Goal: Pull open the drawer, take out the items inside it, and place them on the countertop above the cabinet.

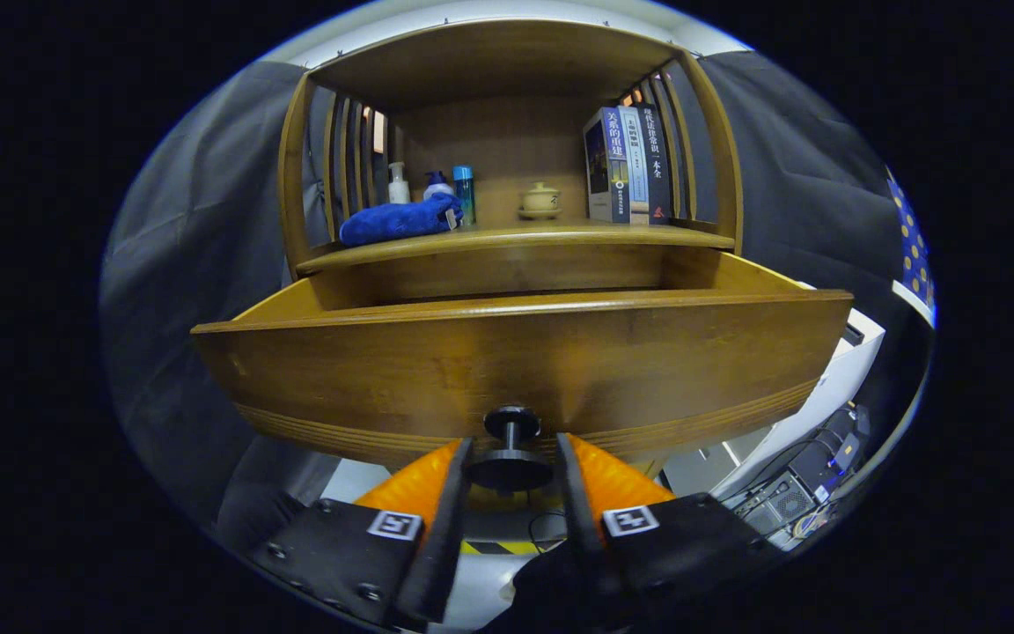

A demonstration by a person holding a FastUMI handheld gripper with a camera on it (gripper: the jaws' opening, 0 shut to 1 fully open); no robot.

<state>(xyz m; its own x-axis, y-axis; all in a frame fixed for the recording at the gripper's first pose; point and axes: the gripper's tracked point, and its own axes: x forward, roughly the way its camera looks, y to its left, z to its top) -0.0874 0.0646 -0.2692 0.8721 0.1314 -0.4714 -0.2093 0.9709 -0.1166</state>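
The wooden drawer [516, 361] stands pulled out from the cabinet, with its front panel facing me. That panel hides whatever lies inside the drawer. A dark round knob [511, 424] juts from the lower middle of the panel. My gripper [513, 445] is closed around it, one finger pressing on each side of the knob's disc. Above the drawer runs the countertop [525, 236], a wooden shelf under a curved hood.
On the countertop lie a rolled blue towel [400, 220], a white pump bottle [398, 183], a blue bottle [465, 189], a small lidded cup [540, 201] and several upright books [628, 165]. A white box [833, 379] and cabled electronics [789, 497] sit low on the right.
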